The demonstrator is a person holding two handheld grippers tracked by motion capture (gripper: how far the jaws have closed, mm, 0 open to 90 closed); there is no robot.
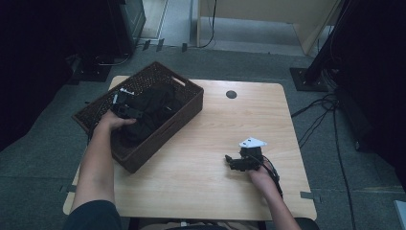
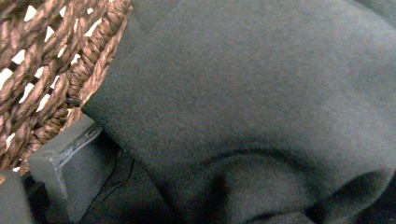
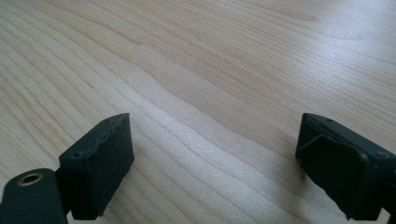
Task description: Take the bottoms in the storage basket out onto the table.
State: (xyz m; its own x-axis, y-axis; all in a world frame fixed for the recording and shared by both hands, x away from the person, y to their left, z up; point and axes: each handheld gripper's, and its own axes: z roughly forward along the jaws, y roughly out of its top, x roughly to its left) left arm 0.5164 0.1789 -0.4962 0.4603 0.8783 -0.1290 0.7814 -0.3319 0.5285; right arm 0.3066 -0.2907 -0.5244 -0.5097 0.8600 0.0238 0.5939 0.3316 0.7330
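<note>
Over by the table's [image 1: 201, 172] far-left corner, the left gripper [image 1: 125, 109] sits inside the wicker basket [image 1: 189, 112], jaws wide open, dark cloth [image 2: 261, 102] lying against them, ungripped. Right gripper [image 3: 212, 163] gapes empty near the right edge.

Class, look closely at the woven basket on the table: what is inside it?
Inside the woven basket lies crumpled dark cloth, with the left gripper reaching in onto it. Whatever lies beneath the cloth, including the basket's floor, is covered.
</note>
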